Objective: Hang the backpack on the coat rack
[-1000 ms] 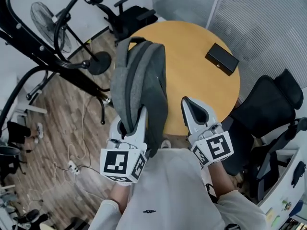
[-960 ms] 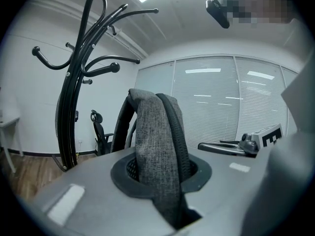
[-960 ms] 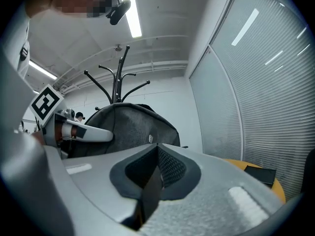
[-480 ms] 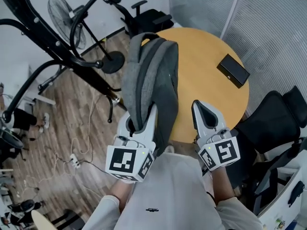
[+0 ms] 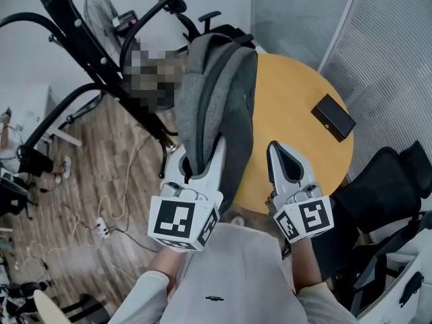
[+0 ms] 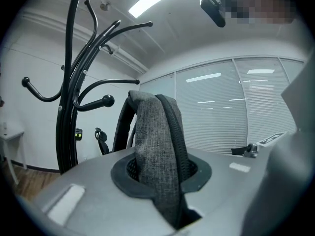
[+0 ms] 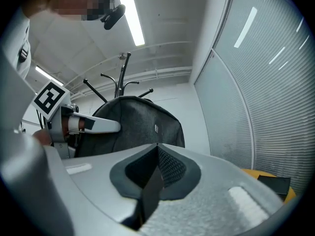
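A grey backpack (image 5: 223, 93) hangs lifted off the floor, its strap (image 6: 158, 146) pinched between the jaws of my left gripper (image 5: 202, 152), which is shut on it. The bag's body (image 7: 135, 122) also shows in the right gripper view, behind the left gripper (image 7: 93, 125). The black coat rack (image 5: 101, 63) stands to the left of the bag; its curved hooks (image 6: 93, 100) rise just left of the strap. My right gripper (image 5: 280, 152) is beside the bag on the right, jaws shut with nothing in them.
A round wooden table (image 5: 290, 120) lies under and right of the bag, with a black box (image 5: 333, 117) on it. A black office chair (image 5: 385, 181) stands at the right, a fan (image 5: 101, 15) at the back left, cables (image 5: 101, 214) on the wood floor.
Both grippers have risen, and the backpack with the left one. The bag now sits higher and closer to the rack's arms. The grip is unchanged.
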Action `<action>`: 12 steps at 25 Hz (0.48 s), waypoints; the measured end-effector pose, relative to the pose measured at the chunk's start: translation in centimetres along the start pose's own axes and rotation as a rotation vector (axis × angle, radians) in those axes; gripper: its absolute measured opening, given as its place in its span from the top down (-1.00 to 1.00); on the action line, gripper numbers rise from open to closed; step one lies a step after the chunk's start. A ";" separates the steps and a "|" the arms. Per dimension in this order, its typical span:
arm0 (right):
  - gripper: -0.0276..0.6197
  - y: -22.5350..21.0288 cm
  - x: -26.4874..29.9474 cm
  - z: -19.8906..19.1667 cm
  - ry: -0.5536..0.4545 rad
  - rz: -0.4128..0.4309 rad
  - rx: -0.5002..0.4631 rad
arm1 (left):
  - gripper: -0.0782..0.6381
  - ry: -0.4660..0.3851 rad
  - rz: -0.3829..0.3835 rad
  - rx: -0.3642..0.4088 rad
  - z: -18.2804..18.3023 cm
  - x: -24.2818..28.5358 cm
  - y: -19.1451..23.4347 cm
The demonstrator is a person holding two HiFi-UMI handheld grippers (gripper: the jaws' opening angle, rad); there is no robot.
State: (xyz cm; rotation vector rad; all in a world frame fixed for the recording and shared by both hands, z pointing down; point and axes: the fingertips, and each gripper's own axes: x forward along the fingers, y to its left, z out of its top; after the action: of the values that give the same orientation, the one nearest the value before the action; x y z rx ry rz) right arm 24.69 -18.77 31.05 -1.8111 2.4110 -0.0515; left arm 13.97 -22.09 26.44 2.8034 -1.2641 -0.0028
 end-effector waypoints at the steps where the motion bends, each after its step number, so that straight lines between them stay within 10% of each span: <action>1: 0.91 0.2 0.3 0.2 -0.004 0.007 -0.005 | 0.50 -0.010 0.000 0.003 0.3 0.1 0.1; 12: 0.91 0.7 2.5 1.4 -0.029 0.042 -0.029 | 0.51 -0.078 -0.016 0.053 3.8 1.7 0.1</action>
State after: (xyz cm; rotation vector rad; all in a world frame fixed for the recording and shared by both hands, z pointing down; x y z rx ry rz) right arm 23.52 -20.96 29.43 -1.7600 2.4408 0.0138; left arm 14.87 -23.65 22.69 2.8851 -1.2770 -0.0814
